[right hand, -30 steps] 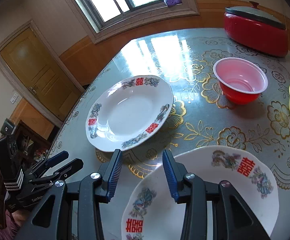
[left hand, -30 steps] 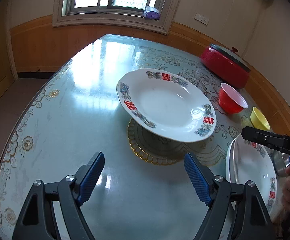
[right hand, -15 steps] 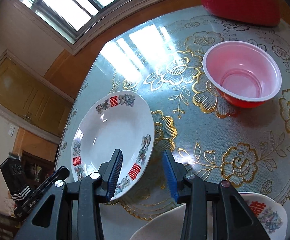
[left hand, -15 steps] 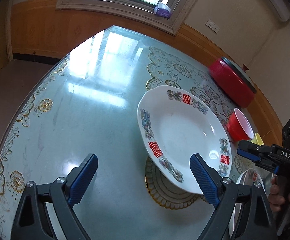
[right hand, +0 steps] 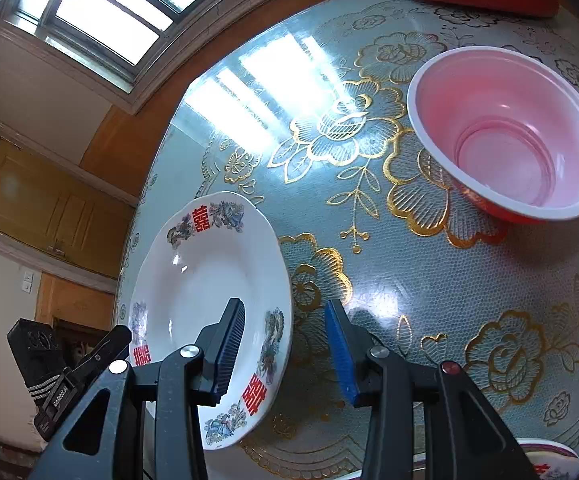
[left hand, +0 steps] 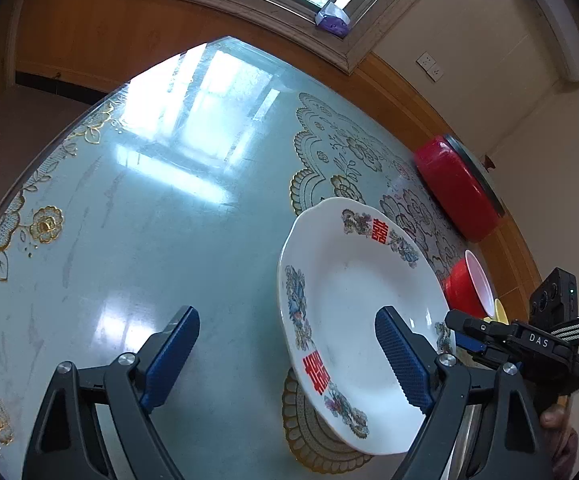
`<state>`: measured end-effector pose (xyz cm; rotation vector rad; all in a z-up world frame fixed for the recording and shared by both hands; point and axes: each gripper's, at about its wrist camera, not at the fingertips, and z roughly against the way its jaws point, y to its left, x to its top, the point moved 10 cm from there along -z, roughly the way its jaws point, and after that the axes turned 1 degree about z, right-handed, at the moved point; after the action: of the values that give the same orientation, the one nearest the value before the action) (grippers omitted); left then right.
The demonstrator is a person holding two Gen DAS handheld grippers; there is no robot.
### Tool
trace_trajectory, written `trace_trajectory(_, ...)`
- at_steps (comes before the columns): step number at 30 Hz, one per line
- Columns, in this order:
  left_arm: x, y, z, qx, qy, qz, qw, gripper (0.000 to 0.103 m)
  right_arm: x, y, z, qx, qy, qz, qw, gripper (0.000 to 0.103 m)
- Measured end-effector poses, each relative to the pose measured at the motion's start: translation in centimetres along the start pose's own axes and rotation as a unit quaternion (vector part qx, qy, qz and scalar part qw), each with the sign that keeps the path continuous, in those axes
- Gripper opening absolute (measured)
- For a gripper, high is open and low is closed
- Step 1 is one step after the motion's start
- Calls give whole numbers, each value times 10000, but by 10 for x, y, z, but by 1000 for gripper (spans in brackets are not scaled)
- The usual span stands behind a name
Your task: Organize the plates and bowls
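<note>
The glossy blue-green table (left hand: 137, 208) with gold flower print lies bare from about 9 to 12 o'clock of the white porcelain plate (left hand: 353, 304) with red characters, so a hand passes freely there up to the far edge under the window. The left tongs (left hand: 285, 356) are closing with nothing but bare table and the plate's rim between their pads. From 1 to 3 o'clock of the plate the way narrows: a red lidded pot (left hand: 457, 196), a red plastic bowl (right hand: 509, 136) with pink inside, and the right tongs (right hand: 285, 352) crowd that side. Between plate and bowl runs an open strip of table.
</note>
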<state>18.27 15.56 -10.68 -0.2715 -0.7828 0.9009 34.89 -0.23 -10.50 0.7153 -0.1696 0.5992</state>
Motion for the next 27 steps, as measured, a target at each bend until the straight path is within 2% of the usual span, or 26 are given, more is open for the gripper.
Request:
trace_trajectory(9,8,-4,-15,-54,85,-79,9999,72,2,7,-12,117,85,66,9999,42)
trace_trajectory(12,9,-6,-21,-1,136,-178,9997,61,3,10,-16,142,83,151,9997,42)
trace_trajectory(14,10,-8,-25,19,191,-237,9995,48,4,14,-20,156,88,211,9996,42)
trace_trajectory(18,3,-19,-33,-59,369,-455,9983,35,-2,22,-33,67,297,474,9984,37)
trace_trajectory(20,1,-21,-32,113,228,-629,9977,35,-2,24,-33,-127,239,648,9975,35)
trace_trajectory(22,-3,-21,-30,81,207,-616,9979,35,-3,22,-32,-261,259,724,9967,28)
trace_trajectory(27,-18,-27,-23,-17,259,-755,9968,34,-7,18,-29,-440,275,938,9942,28)
